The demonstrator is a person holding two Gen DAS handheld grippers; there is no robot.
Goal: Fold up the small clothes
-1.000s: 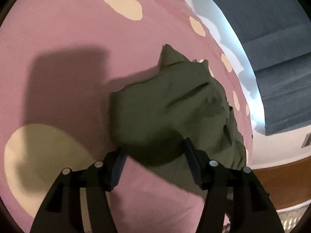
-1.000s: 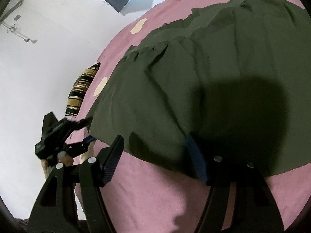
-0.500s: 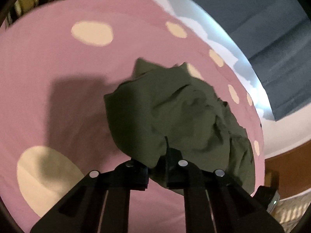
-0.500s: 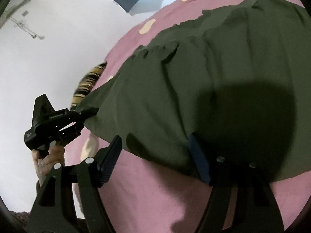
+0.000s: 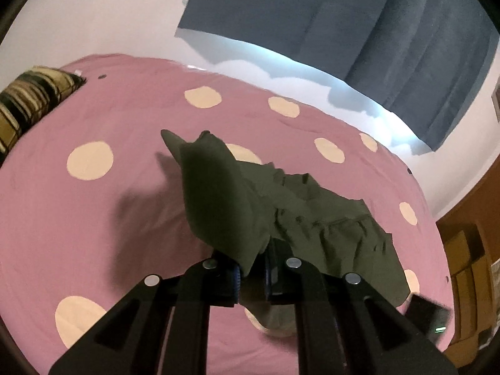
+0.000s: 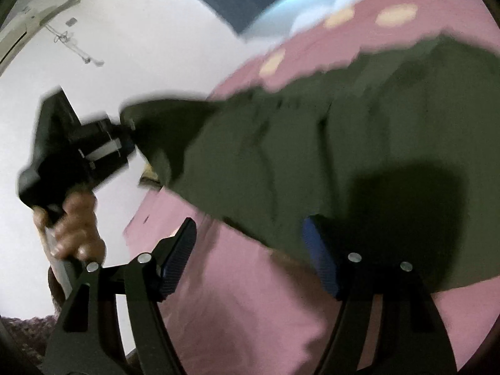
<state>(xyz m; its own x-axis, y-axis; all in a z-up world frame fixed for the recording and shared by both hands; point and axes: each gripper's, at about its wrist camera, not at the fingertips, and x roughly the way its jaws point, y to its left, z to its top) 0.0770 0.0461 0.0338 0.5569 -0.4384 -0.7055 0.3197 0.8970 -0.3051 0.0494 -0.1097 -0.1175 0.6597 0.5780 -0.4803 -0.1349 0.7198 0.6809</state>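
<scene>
A small olive-green garment [image 5: 281, 212] lies on a pink bedspread with cream dots [image 5: 93, 218]. My left gripper [image 5: 251, 273] is shut on the garment's near corner and holds it lifted off the bed. In the right wrist view the left gripper [image 6: 125, 140] pulls that corner of the garment [image 6: 312, 156] up at the left. My right gripper [image 6: 250, 256] is open, its right finger at the garment's near edge, holding nothing.
A striped pillow [image 5: 28, 100] lies at the bed's far left. A blue curtain [image 5: 359, 31] hangs behind the bed against a white wall. Wooden furniture [image 5: 462, 265] stands at the right. The person's hand [image 6: 75, 222] holds the left gripper's handle.
My left gripper closed on the garment's corner and lifted it up off the bed. The right gripper stayed open at the garment's near edge.
</scene>
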